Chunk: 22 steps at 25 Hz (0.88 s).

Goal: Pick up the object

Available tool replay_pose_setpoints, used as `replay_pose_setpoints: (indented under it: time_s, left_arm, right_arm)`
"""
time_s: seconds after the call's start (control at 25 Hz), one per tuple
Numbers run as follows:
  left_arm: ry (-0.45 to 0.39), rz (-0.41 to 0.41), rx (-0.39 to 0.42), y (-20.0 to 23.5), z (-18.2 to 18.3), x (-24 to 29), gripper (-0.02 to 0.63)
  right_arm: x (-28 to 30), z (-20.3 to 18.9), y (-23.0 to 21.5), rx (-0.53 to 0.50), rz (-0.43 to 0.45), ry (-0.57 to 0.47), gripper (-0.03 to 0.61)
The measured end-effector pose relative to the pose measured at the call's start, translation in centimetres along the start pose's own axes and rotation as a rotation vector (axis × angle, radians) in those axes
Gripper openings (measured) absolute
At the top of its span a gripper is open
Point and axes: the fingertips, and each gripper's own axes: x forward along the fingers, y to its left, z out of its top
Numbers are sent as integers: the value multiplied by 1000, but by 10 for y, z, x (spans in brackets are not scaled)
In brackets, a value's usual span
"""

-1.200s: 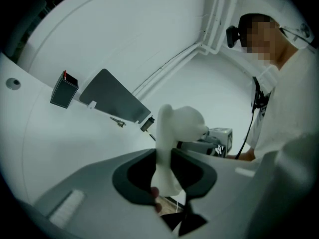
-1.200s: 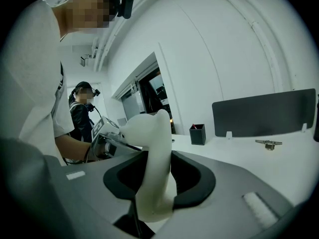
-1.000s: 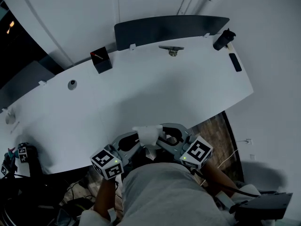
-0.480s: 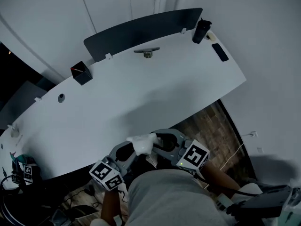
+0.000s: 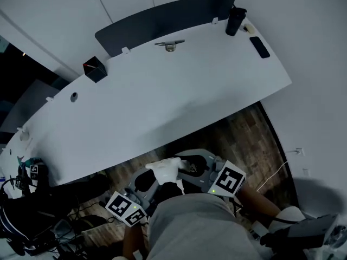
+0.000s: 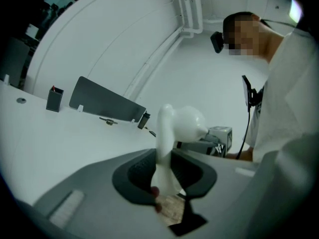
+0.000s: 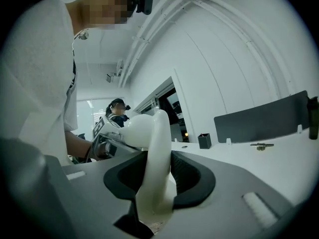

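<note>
Here, the white object hangs in the air just in front of the person's torso, off the near edge of the long white surface and above the wood-patterned floor. It is gripped from both sides. The left hand-held gripper is clenched on it: in the left gripper view a flat white part of it stands pinched between the dark pads, with a rounded bulb rising above them. The right hand-held gripper is clamped on it as well, and its view shows a curved white band running up through the jaws to the same rounded part. In the head view the two grippers meet nose to nose at the object, with their marker cubes angled outward to either side. Well apart from this, on the far side of the surface, a dark divider panel stands along the edge. A small black box sits near the panel's left end, a metal fitting near its middle, and a dark bottle and a flat black item at the right end.
</note>
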Motion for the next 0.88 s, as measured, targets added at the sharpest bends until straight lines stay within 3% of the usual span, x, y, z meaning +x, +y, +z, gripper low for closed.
replay_pose_setpoints:
  time_s: [0.2,0.48,0.88]
  left_arm:
    - [-5,8,44,-9,5,-17,94]
    - [-14,-47,128,-18,25,-47,94]
    - [-68,-66,163,-14,41,-68,94]
  right_arm:
    - [2,10,18,-24,2,-12,141]
    - [10,35,43,-80,-43,-34,143]
    - [27,56,56,-121,-56,-63,141]
